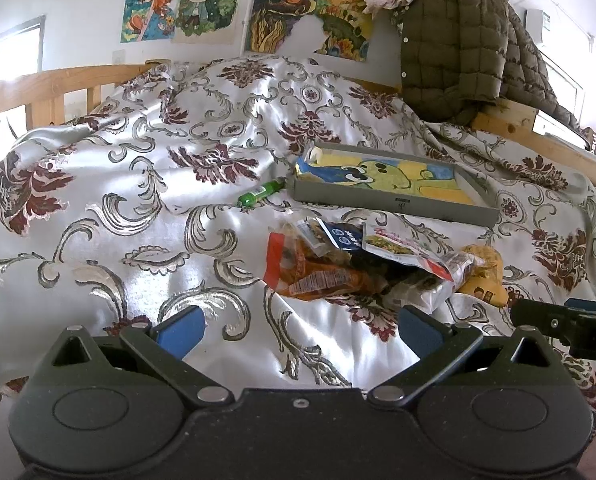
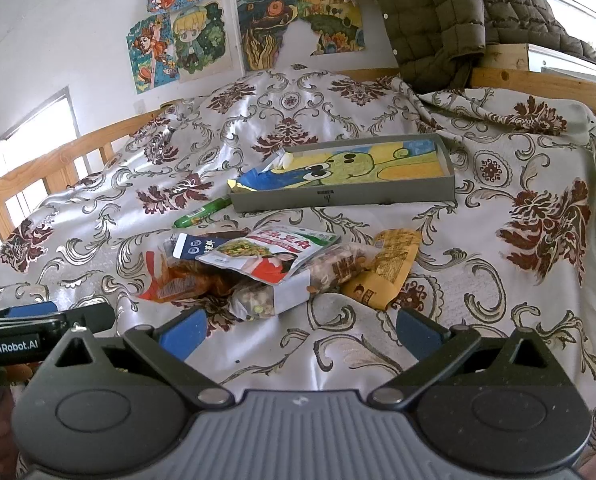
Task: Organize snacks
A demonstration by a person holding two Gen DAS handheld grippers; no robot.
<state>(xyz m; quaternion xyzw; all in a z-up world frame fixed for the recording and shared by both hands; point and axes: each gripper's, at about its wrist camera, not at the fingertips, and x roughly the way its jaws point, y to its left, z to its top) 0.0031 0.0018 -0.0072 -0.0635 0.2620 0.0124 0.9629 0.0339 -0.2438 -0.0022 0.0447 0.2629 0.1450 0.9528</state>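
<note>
From the left wrist, my left gripper (image 1: 300,334) hangs with fingers apart over the glossy satin bedspread (image 1: 97,184). Crinkly snack packets (image 1: 362,264) pile just ahead, near the shallow grey tray (image 1: 394,202).

From the right wrist, my right gripper (image 2: 302,334) is likewise spread wide, empty. Packets (image 2: 273,264) lie ahead; smooth bare bedspread (image 2: 498,280) lies rightward.

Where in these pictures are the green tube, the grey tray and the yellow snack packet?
green tube (image 2: 201,213): right wrist view, middle of its body.
grey tray (image 2: 346,198): right wrist view, near side wall.
yellow snack packet (image 2: 386,268): right wrist view, middle of its face.
</note>
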